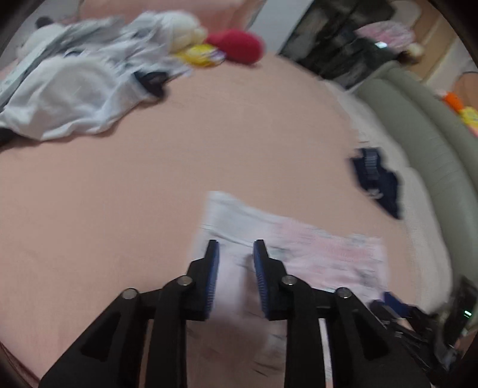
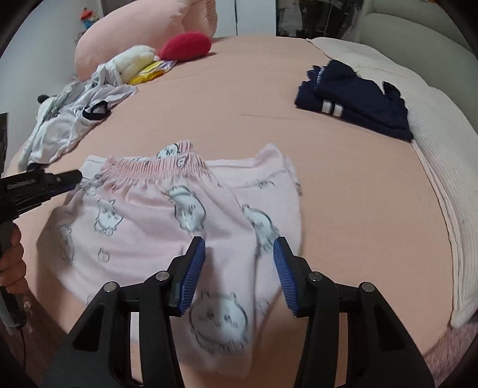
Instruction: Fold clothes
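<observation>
The right gripper [image 2: 239,247] hung over the near part of the pink pajama pants [image 2: 179,215], its blue pads spread with a clear gap and nothing pinched between them; fabric showed below the gap, but whether the tips touched it could not be told. The left gripper [image 1: 234,249] likewise stood with its pads apart above the pale cloth, gripping nothing that could be seen, though that view was blurred. In the right wrist view the left tool came in from the left edge, its tip at the pants' elastic waistband [image 2: 152,165], held by a hand [image 2: 12,262] at the frame's left border.

The pants lay spread on the pink bedsheet [image 2: 239,98], printed with white cartoon animals, waistband on the far side and the fabric doubled over along the right. Well apart to the far right sat a folded navy garment [image 2: 358,101] with white stripes, beside a cream blanket [image 2: 442,167] running along the bed's right edge. To the far left lay a rumpled white garment [image 2: 68,125] with dark trim. Beyond it were a cream plush toy [image 2: 131,62], a yellow packet [image 2: 152,70], a red cushion [image 2: 185,44] and a large pink pillow [image 2: 134,27].
</observation>
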A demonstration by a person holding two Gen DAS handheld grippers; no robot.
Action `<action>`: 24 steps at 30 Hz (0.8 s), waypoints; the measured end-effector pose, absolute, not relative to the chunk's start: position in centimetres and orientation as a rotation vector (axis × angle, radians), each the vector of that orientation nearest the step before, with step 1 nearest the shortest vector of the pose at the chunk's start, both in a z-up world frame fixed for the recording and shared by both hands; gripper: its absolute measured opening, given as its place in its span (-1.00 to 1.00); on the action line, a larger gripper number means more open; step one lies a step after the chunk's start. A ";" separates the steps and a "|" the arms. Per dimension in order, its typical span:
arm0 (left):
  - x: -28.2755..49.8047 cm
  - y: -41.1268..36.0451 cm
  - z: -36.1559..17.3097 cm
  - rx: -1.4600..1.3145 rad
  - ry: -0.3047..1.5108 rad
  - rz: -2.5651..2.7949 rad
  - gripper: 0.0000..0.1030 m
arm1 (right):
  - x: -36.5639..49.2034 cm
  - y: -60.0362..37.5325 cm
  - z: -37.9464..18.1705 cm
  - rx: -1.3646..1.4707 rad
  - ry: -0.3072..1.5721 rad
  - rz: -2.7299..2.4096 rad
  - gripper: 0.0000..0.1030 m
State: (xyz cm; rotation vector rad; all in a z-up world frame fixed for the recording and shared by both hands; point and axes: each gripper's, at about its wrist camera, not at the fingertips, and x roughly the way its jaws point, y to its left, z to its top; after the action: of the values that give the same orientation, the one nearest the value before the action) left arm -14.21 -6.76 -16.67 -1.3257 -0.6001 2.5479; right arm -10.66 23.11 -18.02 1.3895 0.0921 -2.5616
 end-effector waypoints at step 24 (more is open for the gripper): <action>-8.9 2.5 -17.0 -1.385 -0.147 2.511 0.12 | -5.5 21.4 -16.8 1.336 0.177 -2.652 0.09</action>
State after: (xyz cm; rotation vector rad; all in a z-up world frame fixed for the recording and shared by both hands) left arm -8.88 2.48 -17.04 -1.3846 -0.1471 2.5109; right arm -5.52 21.38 -16.75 1.3359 0.1769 -2.6515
